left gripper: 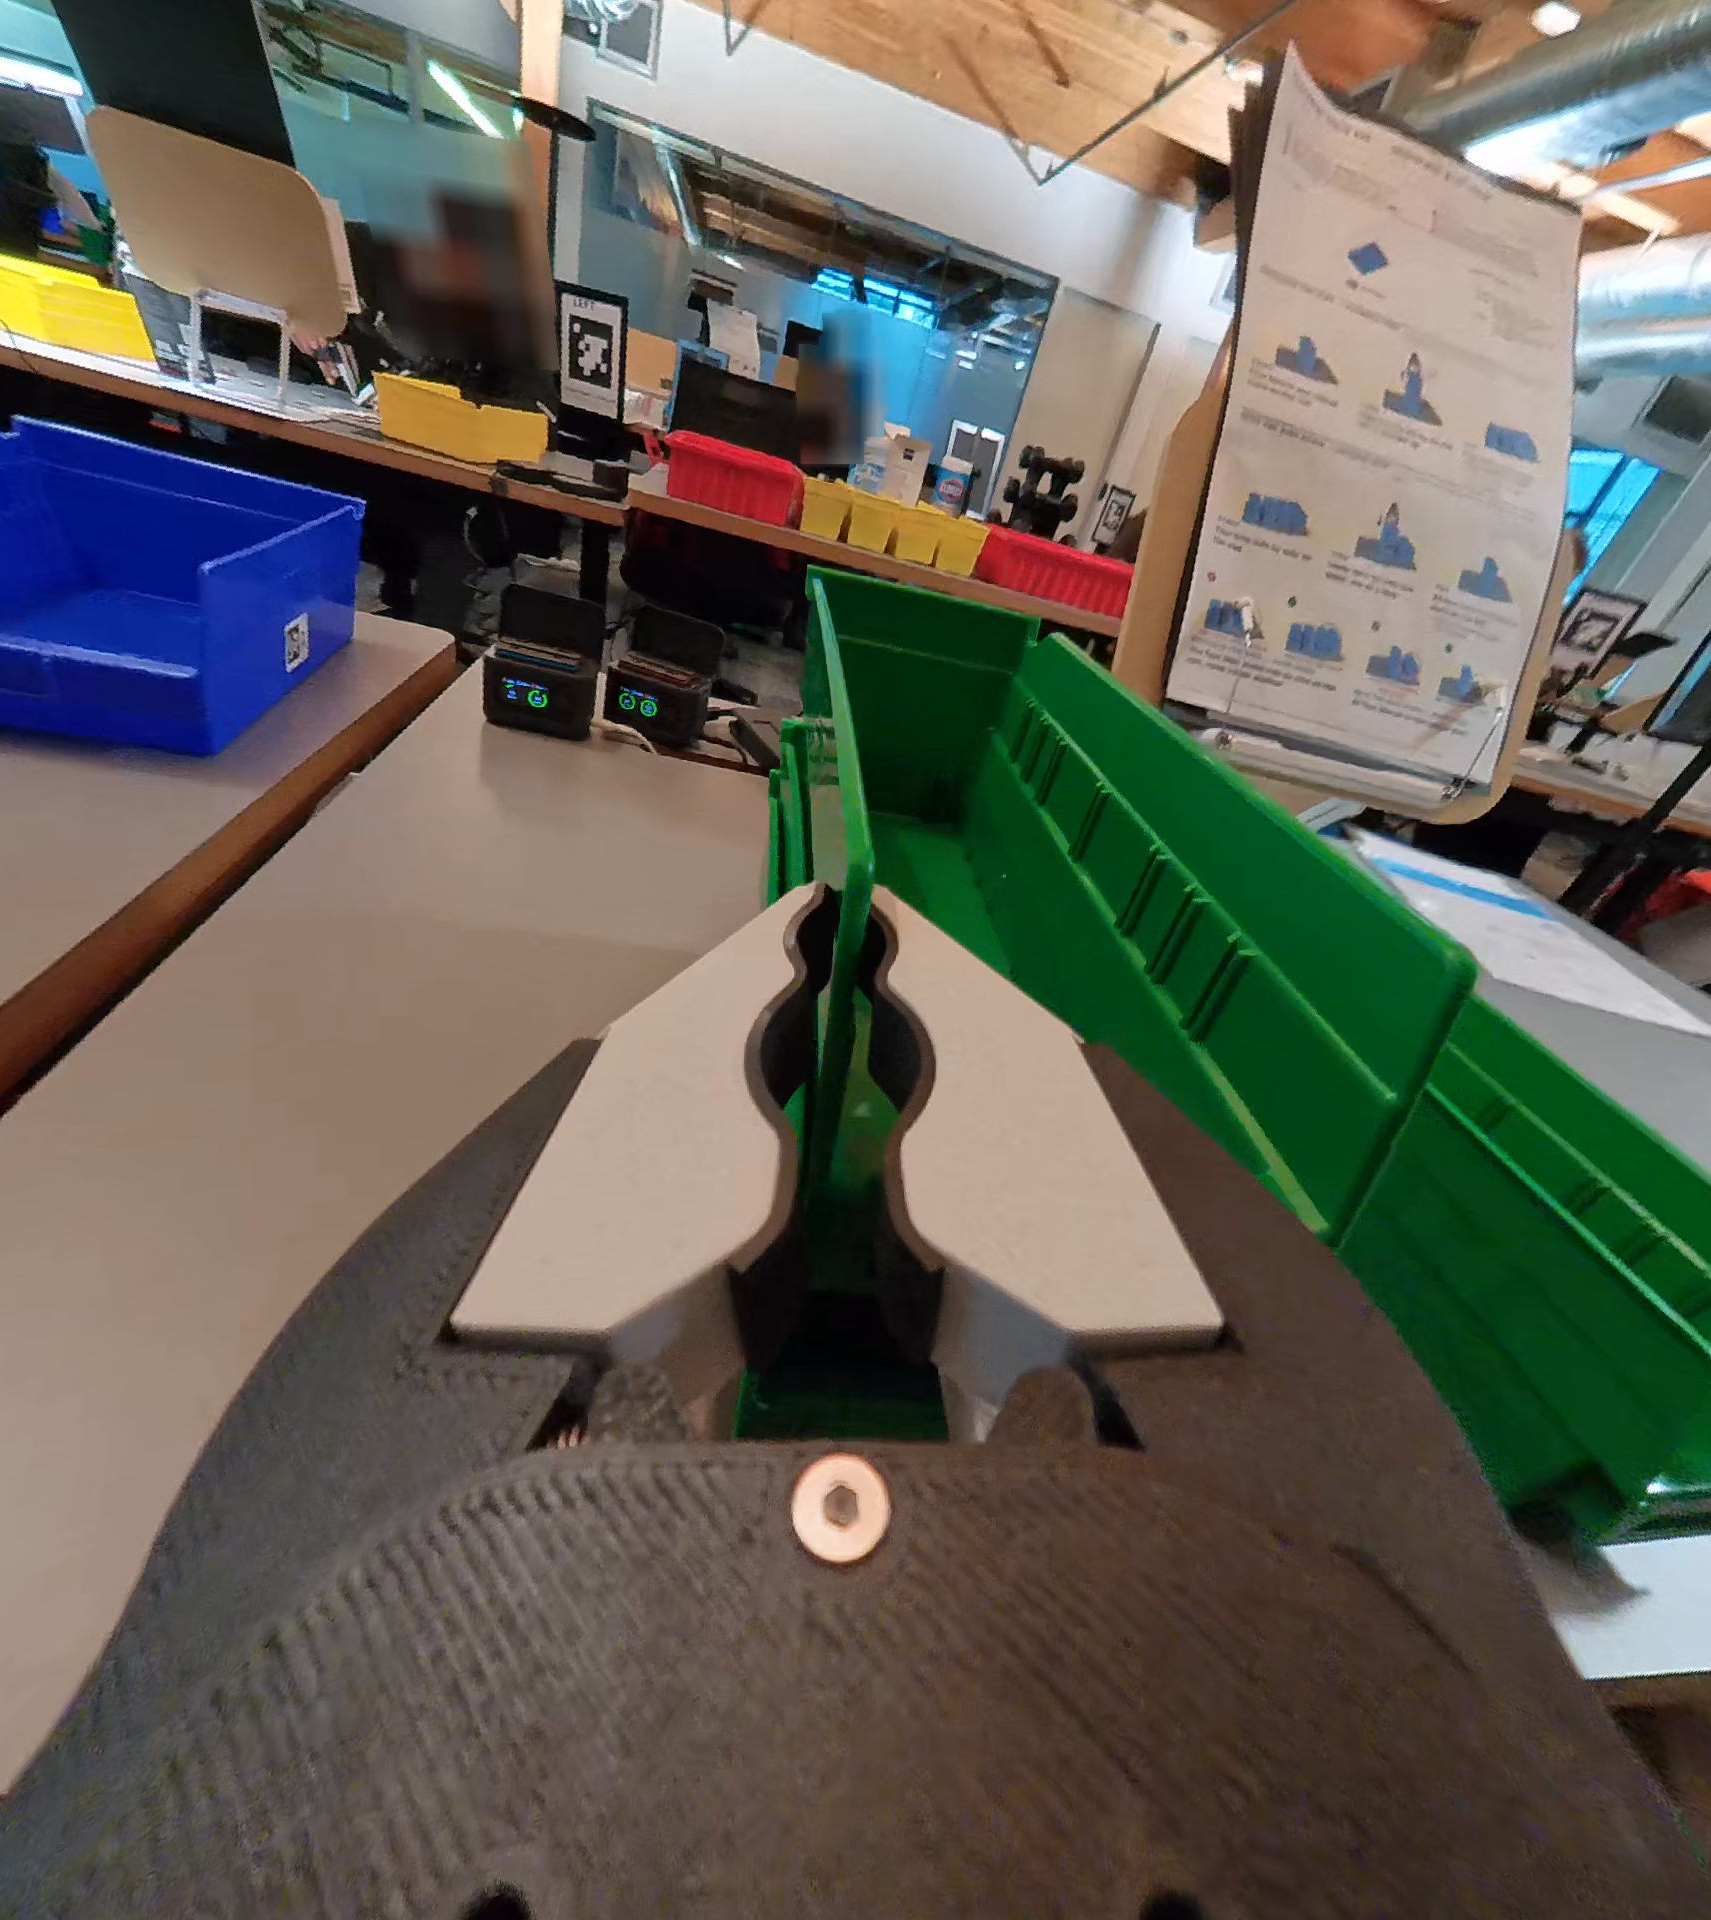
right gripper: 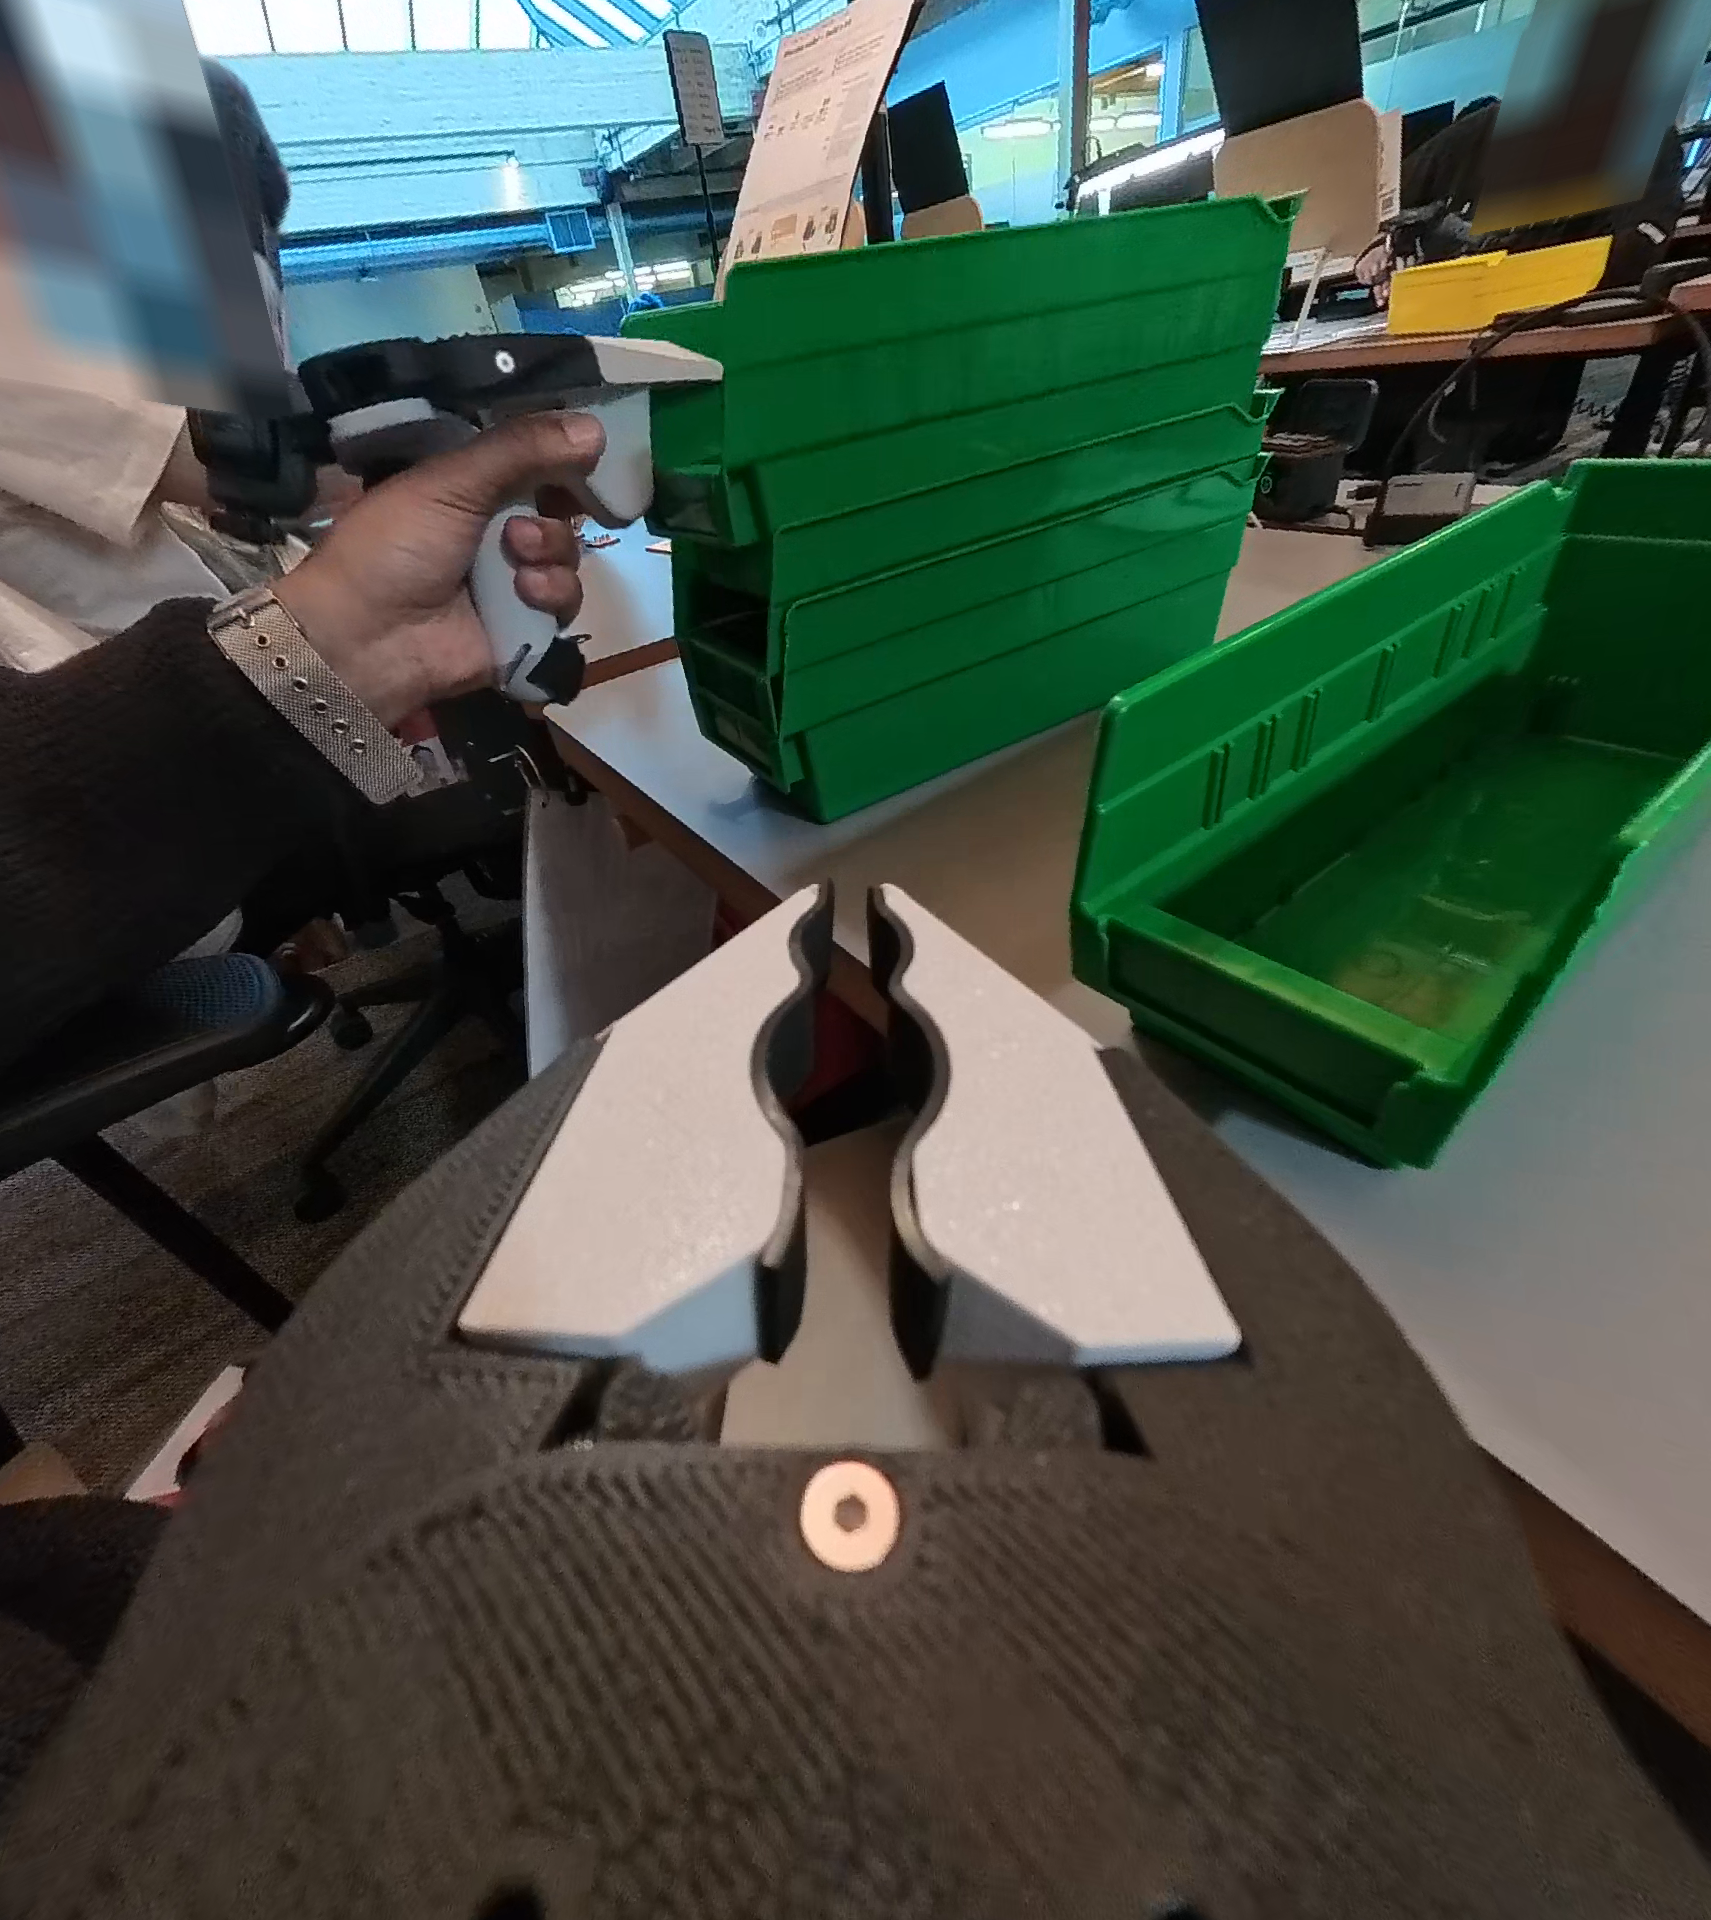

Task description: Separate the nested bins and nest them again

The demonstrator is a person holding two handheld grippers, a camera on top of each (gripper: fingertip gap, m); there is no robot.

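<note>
Over on the left, a blue bin (left gripper: 103, 592) parked on a neighbouring surface, well apart from the action; nearer in, left gripper (left gripper: 843, 925) with fingers clamped on the thin side wall of the top green bin (left gripper: 1121, 831), wall pinched right between the grey pads; that bin tilted and riding up out of the nested green stack (right gripper: 976, 582); seen from the right wrist view, same left gripper (right gripper: 669, 436) gripping the stack's near end, a hand (right gripper: 415, 582) wrapped round its handle; stack standing on the grey surface (right gripper: 934, 862) near its edge; further right, a lone green bin (right gripper: 1402, 831) already out, sitting flat and upright on the surface, just beside the stack but not touching; right gripper (right gripper: 849, 914) hanging off the surface edge, fingers nearly together, a narrow gap between them, nothing in it.
</note>
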